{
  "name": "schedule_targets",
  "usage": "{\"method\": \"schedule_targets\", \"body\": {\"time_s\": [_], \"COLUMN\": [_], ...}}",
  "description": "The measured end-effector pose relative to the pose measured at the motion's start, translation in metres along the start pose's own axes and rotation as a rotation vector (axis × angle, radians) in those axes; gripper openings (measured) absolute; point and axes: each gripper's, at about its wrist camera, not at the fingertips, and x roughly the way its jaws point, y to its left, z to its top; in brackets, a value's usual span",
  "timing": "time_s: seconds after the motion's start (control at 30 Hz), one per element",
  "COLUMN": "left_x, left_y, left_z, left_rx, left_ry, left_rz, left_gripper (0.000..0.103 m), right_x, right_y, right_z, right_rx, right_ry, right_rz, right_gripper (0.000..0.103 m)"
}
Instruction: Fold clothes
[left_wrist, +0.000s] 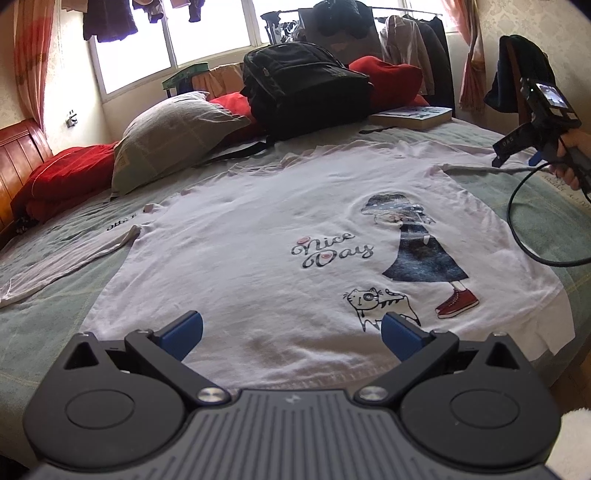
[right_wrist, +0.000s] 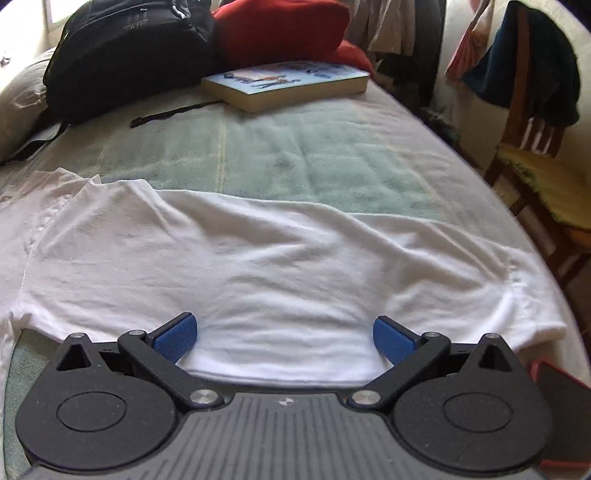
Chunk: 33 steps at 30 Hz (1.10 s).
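Observation:
A white long-sleeved shirt (left_wrist: 258, 236) with a "Nice Day" print, a girl and a cat lies flat, front up, on the green bed cover (left_wrist: 48, 310). Its left sleeve (left_wrist: 62, 266) stretches out to the left. My left gripper (left_wrist: 291, 332) hovers open over the shirt's near hem, nothing between its blue pads. In the left wrist view the right gripper (left_wrist: 517, 151) is held by a hand above the shirt's far right side. In the right wrist view my right gripper (right_wrist: 284, 338) is open just over a white sleeve (right_wrist: 258, 266) lying across the bed.
A black backpack (left_wrist: 306, 88), a grey pillow (left_wrist: 173, 133), red bedding (left_wrist: 388, 81) and a thick book (left_wrist: 413, 116) lie along the bed's far side. A wooden chair (right_wrist: 535, 155) draped with clothes stands right of the bed. A cable (left_wrist: 524, 229) loops over the shirt's right edge.

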Motion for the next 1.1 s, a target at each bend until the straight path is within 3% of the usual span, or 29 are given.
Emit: {"method": "schedule_targets", "body": {"time_s": [0.07,0.27,0.4,0.57,0.77,1.1], "left_x": [0.0,0.0,-0.001,-0.004,-0.007,-0.024], "left_y": [0.004,0.012,0.018,0.025,0.029,0.033], "left_z": [0.0,-0.002,-0.003,-0.006,-0.009,-0.011], "left_rx": [-0.014,-0.054,-0.081,-0.106,-0.12,-0.131], "left_ry": [-0.004,0.002,0.007,0.002,-0.011,-0.058], "left_rz": [-0.001,-0.001,0.004,0.003,-0.014,-0.02], "left_gripper": [0.102,0.102,0.102,0.102,0.102,0.102], "right_x": [-0.012,-0.041,-0.036,-0.025,-0.031,-0.103], "right_y": [0.01,0.082,0.136,0.17,0.159,0.184], "right_z": [0.003,0.022,0.017,-0.001,-0.011,-0.023], "right_rx": [-0.002,-0.123,-0.207,-0.284,-0.28,-0.387], "right_ry": [-0.021,-0.098,-0.078,-0.019,0.012,-0.117], "right_rz": [0.01,0.195,0.269,0.222,0.159,0.197], "right_gripper": [0.103,0.103,0.103,0.103,0.103,0.103]}}
